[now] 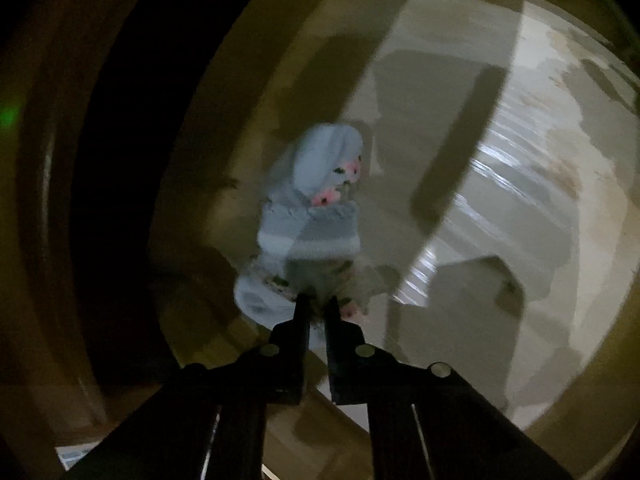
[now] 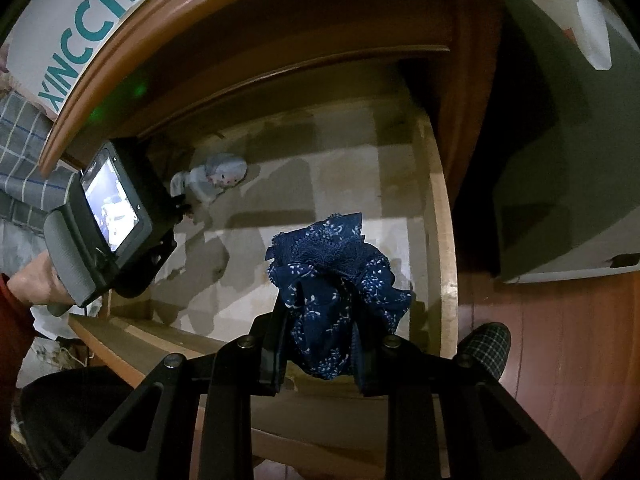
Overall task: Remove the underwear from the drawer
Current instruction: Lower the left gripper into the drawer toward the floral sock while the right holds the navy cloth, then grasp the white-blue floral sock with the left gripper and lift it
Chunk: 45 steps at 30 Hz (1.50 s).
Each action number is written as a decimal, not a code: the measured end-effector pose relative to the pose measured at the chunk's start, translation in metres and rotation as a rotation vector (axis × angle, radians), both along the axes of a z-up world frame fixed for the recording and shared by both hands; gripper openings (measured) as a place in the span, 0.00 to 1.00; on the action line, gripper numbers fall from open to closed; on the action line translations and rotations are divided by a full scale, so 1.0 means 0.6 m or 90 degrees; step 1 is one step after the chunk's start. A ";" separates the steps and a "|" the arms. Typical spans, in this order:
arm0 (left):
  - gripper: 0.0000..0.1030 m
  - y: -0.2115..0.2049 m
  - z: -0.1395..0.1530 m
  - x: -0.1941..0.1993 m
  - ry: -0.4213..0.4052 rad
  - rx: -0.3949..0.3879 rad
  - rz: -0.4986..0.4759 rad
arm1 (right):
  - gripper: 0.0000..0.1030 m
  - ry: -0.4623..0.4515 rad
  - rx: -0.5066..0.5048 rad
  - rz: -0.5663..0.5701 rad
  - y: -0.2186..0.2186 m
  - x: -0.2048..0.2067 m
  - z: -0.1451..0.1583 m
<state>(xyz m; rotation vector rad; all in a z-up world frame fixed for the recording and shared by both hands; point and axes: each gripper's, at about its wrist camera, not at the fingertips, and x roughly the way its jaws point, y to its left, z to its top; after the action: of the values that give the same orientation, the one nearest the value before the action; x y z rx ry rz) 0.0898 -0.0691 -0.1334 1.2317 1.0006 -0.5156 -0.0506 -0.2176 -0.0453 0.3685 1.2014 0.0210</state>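
At frame centre, the left gripper pinches the near edge of pale blue floral underwear, its jaws nearly closed, over the drawer floor. The right gripper clamps bunched navy floral underwear at lower centre, above the drawer's right side.

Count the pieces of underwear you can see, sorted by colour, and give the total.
Light blue with pink flowers: 1, in the left gripper
Navy with white print: 1, in the right gripper
Total: 2
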 end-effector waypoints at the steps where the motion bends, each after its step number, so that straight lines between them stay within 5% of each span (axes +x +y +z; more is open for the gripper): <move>1: 0.06 0.004 0.002 -0.003 0.026 -0.004 0.010 | 0.23 0.000 0.000 0.000 -0.001 0.000 0.000; 5: 0.00 0.017 -0.001 -0.002 0.143 -0.016 0.058 | 0.23 -0.002 -0.001 -0.001 -0.004 -0.001 0.002; 8: 0.00 0.024 0.006 0.000 0.150 -0.021 0.073 | 0.23 -0.003 0.000 -0.001 -0.004 -0.002 0.003; 10: 0.01 0.027 0.031 0.010 0.171 -0.075 0.093 | 0.23 -0.003 0.000 -0.001 -0.003 -0.002 0.004; 13: 0.04 0.025 0.066 0.019 0.156 -0.120 0.093 | 0.23 -0.001 0.001 -0.003 -0.004 0.000 0.003; 16: 0.09 0.012 0.073 0.007 0.141 -0.114 0.069 | 0.23 0.001 0.003 -0.002 -0.002 0.001 0.003; 18: 0.18 -0.008 0.084 -0.017 0.107 -0.097 0.044 | 0.23 -0.001 0.004 -0.001 -0.002 0.002 0.004; 20: 0.40 -0.021 0.081 -0.024 0.078 -0.078 0.023 | 0.23 -0.002 0.008 -0.002 -0.003 0.001 0.005; 23: 0.44 -0.047 0.080 -0.054 0.029 -0.049 -0.024 | 0.24 0.000 0.010 -0.003 -0.004 0.002 0.004; 30: 0.45 -0.091 0.070 -0.024 0.040 -0.053 -0.020 | 0.24 0.001 0.010 -0.010 -0.005 0.001 0.006; 37: 0.44 -0.048 0.068 -0.002 0.047 -0.063 -0.027 | 0.24 0.006 0.011 -0.004 0.001 0.002 0.002; 41: 0.27 -0.028 0.073 0.015 0.071 -0.065 -0.017 | 0.24 0.008 0.010 -0.002 0.003 0.003 0.001; 45: 0.22 -0.012 0.083 0.020 0.084 -0.053 0.001 | 0.24 0.008 0.009 -0.006 0.000 0.002 0.000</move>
<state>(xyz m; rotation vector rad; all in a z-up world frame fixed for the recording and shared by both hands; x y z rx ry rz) 0.1015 -0.0763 -0.0835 1.1342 1.0803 -0.6368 -0.0492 -0.2178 -0.0450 0.3866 1.2129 0.0194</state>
